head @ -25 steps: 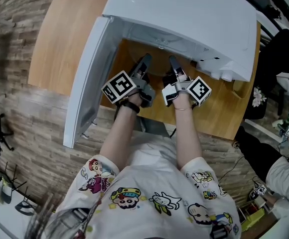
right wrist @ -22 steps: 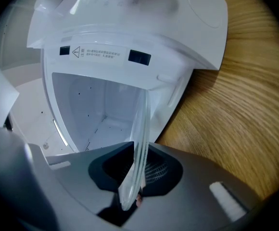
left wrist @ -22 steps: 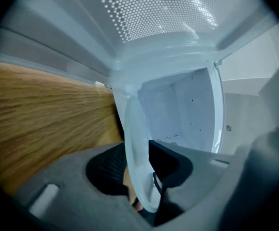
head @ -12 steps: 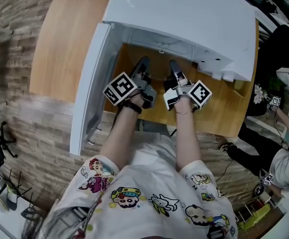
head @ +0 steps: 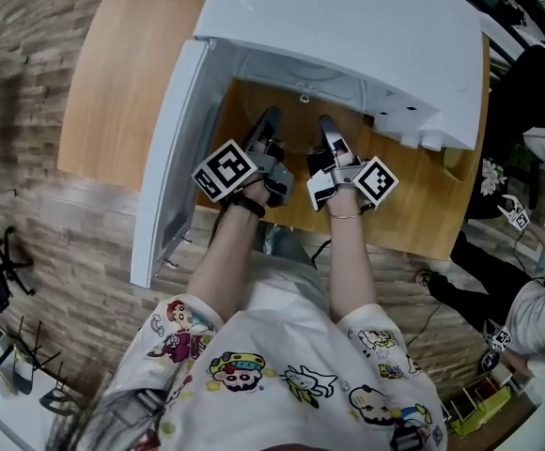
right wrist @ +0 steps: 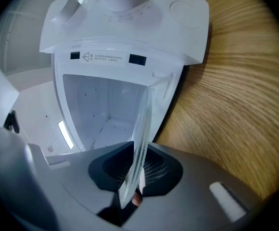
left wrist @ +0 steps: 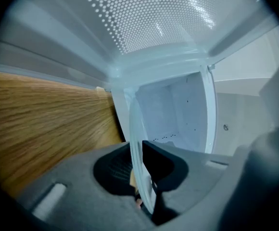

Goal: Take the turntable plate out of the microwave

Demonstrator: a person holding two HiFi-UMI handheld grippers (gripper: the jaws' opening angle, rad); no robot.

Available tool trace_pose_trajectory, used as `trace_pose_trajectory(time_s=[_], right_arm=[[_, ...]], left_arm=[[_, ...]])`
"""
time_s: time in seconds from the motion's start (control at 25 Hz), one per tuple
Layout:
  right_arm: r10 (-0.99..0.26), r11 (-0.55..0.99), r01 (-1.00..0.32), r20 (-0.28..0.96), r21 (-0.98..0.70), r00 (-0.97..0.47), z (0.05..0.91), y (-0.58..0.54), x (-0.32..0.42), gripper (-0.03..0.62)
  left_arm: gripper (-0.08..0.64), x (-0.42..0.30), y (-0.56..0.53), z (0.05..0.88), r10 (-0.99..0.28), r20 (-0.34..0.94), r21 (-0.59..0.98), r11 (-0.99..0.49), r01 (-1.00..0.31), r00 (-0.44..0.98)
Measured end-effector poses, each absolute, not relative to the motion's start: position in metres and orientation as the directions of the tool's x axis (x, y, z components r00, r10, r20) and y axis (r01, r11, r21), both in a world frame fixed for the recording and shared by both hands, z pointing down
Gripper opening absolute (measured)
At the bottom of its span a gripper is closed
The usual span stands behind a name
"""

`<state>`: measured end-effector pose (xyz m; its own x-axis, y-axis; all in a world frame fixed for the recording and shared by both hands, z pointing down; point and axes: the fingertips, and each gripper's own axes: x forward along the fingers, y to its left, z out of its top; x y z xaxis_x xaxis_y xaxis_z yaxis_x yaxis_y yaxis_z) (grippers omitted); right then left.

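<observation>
The microwave [head: 348, 26] is plain white, and its open door [head: 164, 167] is white too. Across the top of the left gripper view the door's inner face shows a field of fine pale dots. The cavity walls are white with a few dark specks. The table [head: 113, 83] is honey-brown wood with long streaky grain. At the left of the head view the floor [head: 28, 195] is grey-brown in a staggered plank pattern.

The turntable plate [left wrist: 135, 124] is clear glass with a faint blue tint. The left gripper [left wrist: 140, 158] and right gripper [right wrist: 140, 148] are grey with black pads, and the left jaws have just been closing with the plate's rim between them. Each carries a cube [head: 225, 169] of black-and-white square markers. The person's shirt [head: 282, 346] is white with coloured cartoon figures.
</observation>
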<state>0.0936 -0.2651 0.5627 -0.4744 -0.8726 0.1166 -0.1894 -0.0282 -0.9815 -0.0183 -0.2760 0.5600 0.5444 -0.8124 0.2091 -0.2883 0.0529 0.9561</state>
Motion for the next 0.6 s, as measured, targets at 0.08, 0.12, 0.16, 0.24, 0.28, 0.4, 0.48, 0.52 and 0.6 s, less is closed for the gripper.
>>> trace_pose_trajectory(time_s=[0.08, 0.12, 0.16, 0.24, 0.28, 0.4, 0.48, 0.52, 0.6], right_arm=[[-0.87, -0.015, -0.19, 0.107, -0.982, -0.481, 0.559, -0.261, 0.093, 0.058], [-0.869, -0.01, -0.191, 0.103, -0.982, -0.485, 0.557, -0.259, 0.093, 0.06], [-0.868, -0.008, -0.187, 0.099, -0.982, -0.487, 0.554, -0.256, 0.092, 0.061], [-0.868, -0.005, -0.178, 0.093, -0.984, -0.489, 0.551, -0.249, 0.092, 0.063], [-0.867, -0.006, -0.179, 0.094, -0.984, -0.489, 0.55, -0.245, 0.092, 0.064], [-0.865, -0.004, -0.184, 0.096, -0.983, -0.492, 0.546, -0.234, 0.092, 0.066], [-0.865, -0.003, -0.178, 0.092, -0.984, -0.493, 0.544, -0.226, 0.091, 0.066], [-0.866, -0.002, -0.172, 0.088, -0.985, -0.492, 0.543, -0.222, 0.091, 0.067], [-0.867, 0.002, -0.166, 0.081, -0.986, -0.492, 0.541, -0.213, 0.09, 0.067]], left_arm=[[0.041, -0.019, -0.271, 0.556, -0.816, 0.199, 0.958, 0.046, -0.282, 0.542], [0.041, -0.02, -0.268, 0.554, -0.819, 0.194, 0.96, 0.044, -0.278, 0.54], [0.041, -0.02, -0.265, 0.553, -0.821, 0.191, 0.961, 0.044, -0.274, 0.539], [0.041, -0.019, -0.258, 0.551, -0.824, 0.185, 0.963, 0.045, -0.265, 0.536], [0.041, -0.019, -0.255, 0.55, -0.824, 0.184, 0.964, 0.045, -0.261, 0.536], [0.041, -0.02, -0.244, 0.545, -0.826, 0.178, 0.965, 0.042, -0.258, 0.534], [0.041, -0.021, -0.236, 0.542, -0.826, 0.174, 0.964, 0.033, -0.263, 0.535], [0.041, -0.021, -0.233, 0.54, -0.826, 0.172, 0.964, 0.028, -0.266, 0.537], [0.041, -0.021, -0.225, 0.538, -0.823, 0.167, 0.963, 0.017, -0.27, 0.542]])
